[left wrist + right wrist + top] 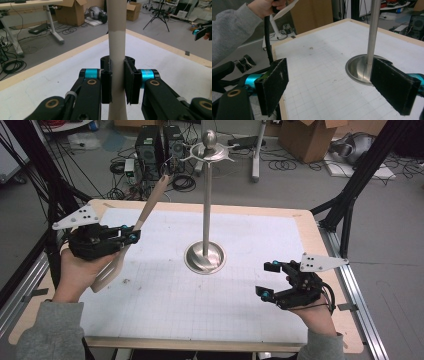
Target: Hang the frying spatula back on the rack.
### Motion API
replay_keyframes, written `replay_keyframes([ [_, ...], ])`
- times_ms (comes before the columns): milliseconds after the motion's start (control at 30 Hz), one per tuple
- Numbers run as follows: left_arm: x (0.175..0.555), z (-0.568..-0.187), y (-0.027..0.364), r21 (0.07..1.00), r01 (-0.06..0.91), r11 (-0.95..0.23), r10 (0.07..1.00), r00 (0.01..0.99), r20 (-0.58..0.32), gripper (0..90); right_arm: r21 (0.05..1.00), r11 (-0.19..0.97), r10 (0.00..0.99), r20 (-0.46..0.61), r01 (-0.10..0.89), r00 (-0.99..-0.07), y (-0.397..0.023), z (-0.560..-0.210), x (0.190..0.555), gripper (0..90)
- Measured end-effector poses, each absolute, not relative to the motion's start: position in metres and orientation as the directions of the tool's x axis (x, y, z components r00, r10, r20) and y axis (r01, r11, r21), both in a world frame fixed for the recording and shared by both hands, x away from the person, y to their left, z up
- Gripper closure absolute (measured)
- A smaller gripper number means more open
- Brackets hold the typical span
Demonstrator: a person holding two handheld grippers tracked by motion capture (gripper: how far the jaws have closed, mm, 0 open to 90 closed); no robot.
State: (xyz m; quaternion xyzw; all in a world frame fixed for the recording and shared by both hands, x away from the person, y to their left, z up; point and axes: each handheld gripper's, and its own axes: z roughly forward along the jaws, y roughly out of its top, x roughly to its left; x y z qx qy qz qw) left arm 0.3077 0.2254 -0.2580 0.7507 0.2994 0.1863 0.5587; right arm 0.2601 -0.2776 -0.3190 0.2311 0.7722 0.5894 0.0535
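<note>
Near the table's (320, 245) left edge: left gripper (131, 238) clamped across the middle of a long beige shoehorn (150, 207), held off the surface, tilted, narrow end up toward the far edge. Risk here: narrow grip on a smooth handle, so likely to pivot or slip between the pads (106, 82). At mid-table: metal stand (206, 210) with a hooked crown, easily knocked if the raised tip swings wide. Near the right edge: right gripper (267, 279) with jaws apart, empty, too far off to steady the stand
</note>
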Motion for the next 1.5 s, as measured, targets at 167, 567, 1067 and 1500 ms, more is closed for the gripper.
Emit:
replay_keyframes([
  [167, 0.312, -0.253, 0.227, 0.961, 0.212, -0.179, 0.639, 0.767, -0.050, 77.9, 0.937, 0.188, 0.417, 0.197, 0.296, -0.887, -0.280, -0.319, 0.260, 14.1],
  [567, 0.317, -0.243, 0.222, 0.962, 0.192, -0.192, 0.636, 0.771, -0.028, 78.0, 0.938, 0.186, 0.417, 0.194, 0.292, -0.888, -0.281, -0.320, 0.261, 14.1],
  [1067, 0.323, -0.222, 0.206, 0.968, 0.163, -0.193, 0.623, 0.782, -0.008, 77.9, 0.941, 0.171, 0.421, 0.198, 0.292, -0.885, -0.286, -0.318, 0.256, 14.1],
  [1500, 0.326, -0.222, 0.204, 0.968, 0.168, -0.184, 0.610, 0.792, -0.022, 77.9, 0.941, 0.167, 0.430, 0.198, 0.293, -0.881, -0.289, -0.319, 0.253, 14.1],
])
